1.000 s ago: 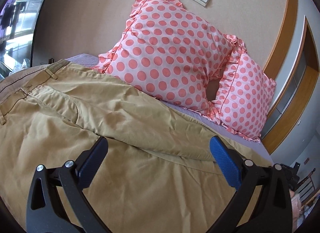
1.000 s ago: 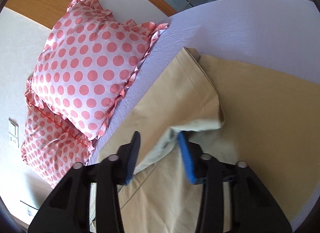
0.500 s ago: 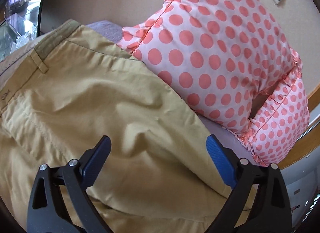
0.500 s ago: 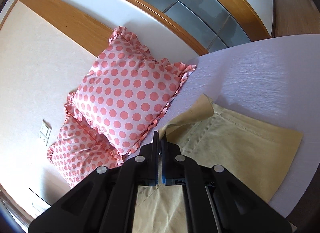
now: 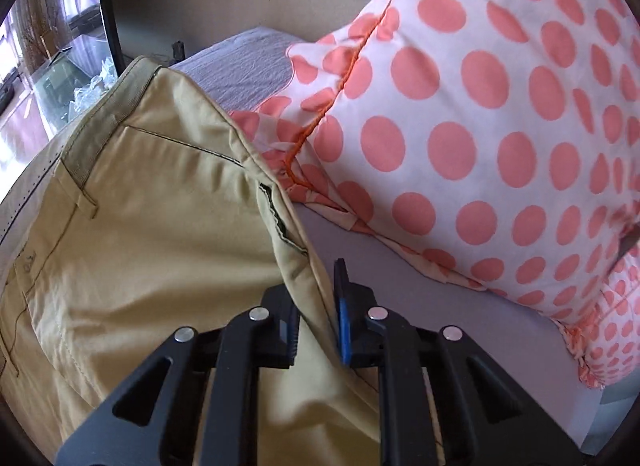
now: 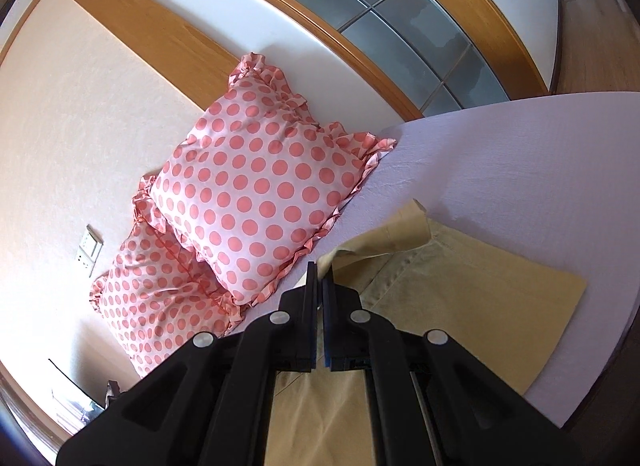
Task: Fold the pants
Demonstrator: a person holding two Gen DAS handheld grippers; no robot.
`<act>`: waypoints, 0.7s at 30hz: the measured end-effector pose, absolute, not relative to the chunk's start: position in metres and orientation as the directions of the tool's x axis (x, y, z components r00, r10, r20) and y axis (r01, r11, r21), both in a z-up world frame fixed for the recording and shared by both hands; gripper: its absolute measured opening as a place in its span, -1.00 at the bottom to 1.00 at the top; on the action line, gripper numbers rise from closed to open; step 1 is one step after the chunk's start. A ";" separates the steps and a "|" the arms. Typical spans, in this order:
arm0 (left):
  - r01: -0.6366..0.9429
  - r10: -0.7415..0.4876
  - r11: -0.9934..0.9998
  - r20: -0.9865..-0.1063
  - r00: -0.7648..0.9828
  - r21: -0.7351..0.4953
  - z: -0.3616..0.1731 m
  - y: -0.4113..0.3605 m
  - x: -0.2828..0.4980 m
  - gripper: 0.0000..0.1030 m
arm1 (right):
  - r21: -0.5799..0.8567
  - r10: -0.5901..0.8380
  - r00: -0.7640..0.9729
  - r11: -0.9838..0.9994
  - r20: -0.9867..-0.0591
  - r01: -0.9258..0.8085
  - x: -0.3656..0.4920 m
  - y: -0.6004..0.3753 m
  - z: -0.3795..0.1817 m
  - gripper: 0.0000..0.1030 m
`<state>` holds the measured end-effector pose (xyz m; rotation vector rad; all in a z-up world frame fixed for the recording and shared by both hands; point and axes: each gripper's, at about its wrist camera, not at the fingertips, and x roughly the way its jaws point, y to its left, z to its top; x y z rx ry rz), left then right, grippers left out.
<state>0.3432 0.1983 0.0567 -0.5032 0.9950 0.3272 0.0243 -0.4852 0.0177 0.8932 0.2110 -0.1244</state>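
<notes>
Tan khaki pants (image 5: 132,234) lie on a lilac bed sheet (image 5: 248,61). In the left wrist view their waistband and belt loops are at the upper left. My left gripper (image 5: 316,306) is shut on the pants' side edge near the pocket opening and lifts it into a ridge. In the right wrist view my right gripper (image 6: 320,286) is shut on the hem end of a pant leg (image 6: 460,290), which it holds raised above the bed.
Two pink polka-dot pillows (image 6: 256,201) lean against the wall at the head of the bed, close to the pants' edge (image 5: 500,125). The bed's edge (image 6: 600,366) lies right of the pant legs. A wall socket (image 6: 86,250) sits left of the pillows.
My left gripper moved to the pants' side edge near the pillow and shut on it. My right gripper shut on the leg hem one second ago and has lifted it.
</notes>
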 end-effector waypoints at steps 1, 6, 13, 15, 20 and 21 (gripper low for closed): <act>-0.459 0.010 0.836 -0.829 0.559 -0.300 0.066 0.204 0.322 -0.80 | 0.757 -0.020 0.973 0.624 -0.231 0.193 0.023 -0.486 0.018 -0.96; -0.370 -0.065 0.799 -0.681 0.729 -0.473 0.096 0.223 0.167 -0.80 | 0.758 -0.041 0.977 0.624 -0.209 0.189 0.011 -0.492 0.018 -0.96; -0.437 -0.102 0.698 -0.683 0.723 -0.567 0.035 0.224 0.007 -0.75 | 0.763 -0.061 0.968 0.603 -0.244 0.231 -0.006 -0.501 0.003 -0.96; -0.445 -0.124 0.676 -0.685 0.717 -0.588 0.021 0.224 -0.010 -0.76 | 0.766 -0.055 0.959 0.590 -0.279 0.257 -0.007 -0.503 -0.005 -0.96; -0.408 -0.109 0.707 -0.658 0.745 -0.578 0.023 0.220 -0.022 -0.65 | 0.767 -0.058 0.948 0.573 -0.314 0.289 -0.017 -0.507 -0.019 -0.96; -0.403 -0.112 0.710 -0.657 0.746 -0.578 0.024 0.221 -0.023 -0.61 | 0.767 -0.059 0.946 0.570 -0.320 0.295 -0.019 -0.507 -0.021 -0.96</act>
